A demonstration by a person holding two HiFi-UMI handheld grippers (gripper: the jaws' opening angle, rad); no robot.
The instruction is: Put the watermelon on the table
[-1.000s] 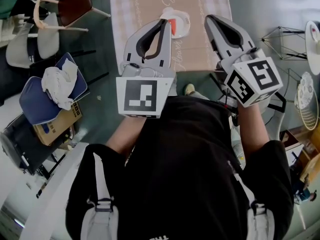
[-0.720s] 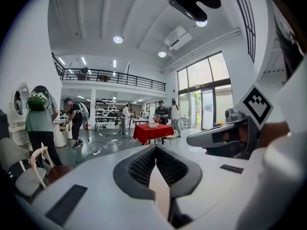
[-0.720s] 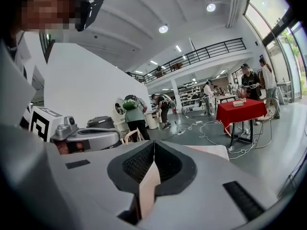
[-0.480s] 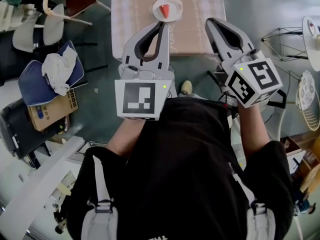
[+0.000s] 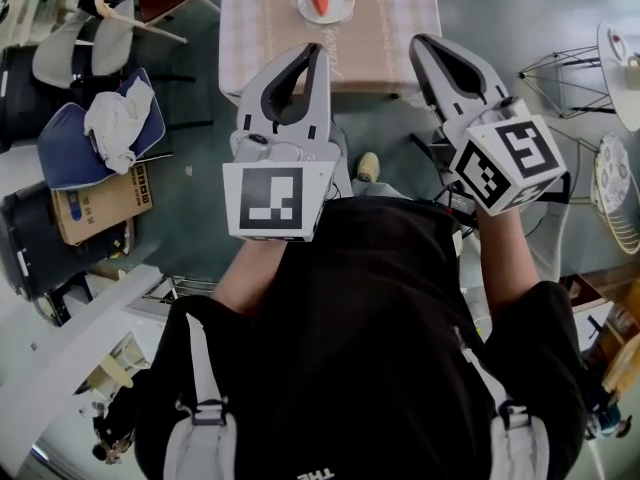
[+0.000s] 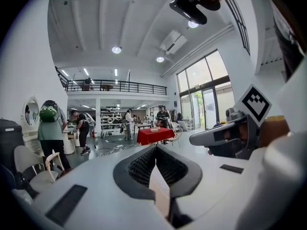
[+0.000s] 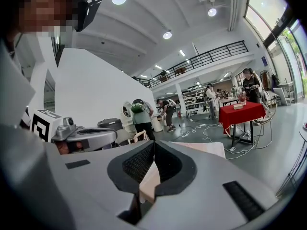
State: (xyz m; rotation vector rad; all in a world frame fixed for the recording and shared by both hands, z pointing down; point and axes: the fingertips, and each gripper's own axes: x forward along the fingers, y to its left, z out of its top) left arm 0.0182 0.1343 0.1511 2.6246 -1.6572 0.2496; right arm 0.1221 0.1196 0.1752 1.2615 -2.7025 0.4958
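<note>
A red watermelon slice (image 5: 320, 3) lies on a white plate (image 5: 342, 10) on the table (image 5: 400, 28) with a beige checked cloth, at the top of the head view. My left gripper (image 5: 315, 52) is held short of the table's near edge, shut and with nothing in it. My right gripper (image 5: 420, 42) is beside it, also shut and holding nothing. In the left gripper view the jaws (image 6: 156, 146) meet tip to tip, with the right gripper (image 6: 223, 136) to the side. The right gripper view shows its closed jaws (image 7: 154, 144), the left gripper (image 7: 86, 135) and the tabletop (image 7: 204, 150) beyond.
Chairs stand at the left, one with a blue cushion (image 5: 70, 153) and a white cloth (image 5: 118, 123), beside a cardboard box (image 5: 100, 203). A wire stand (image 5: 575, 68) and white round items (image 5: 620, 53) are at the right. People and a red-covered table (image 7: 240, 113) are farther off.
The table and the plate have slid toward the top of the head view as I back away from them. Both grippers have stayed shut with nothing in them.
</note>
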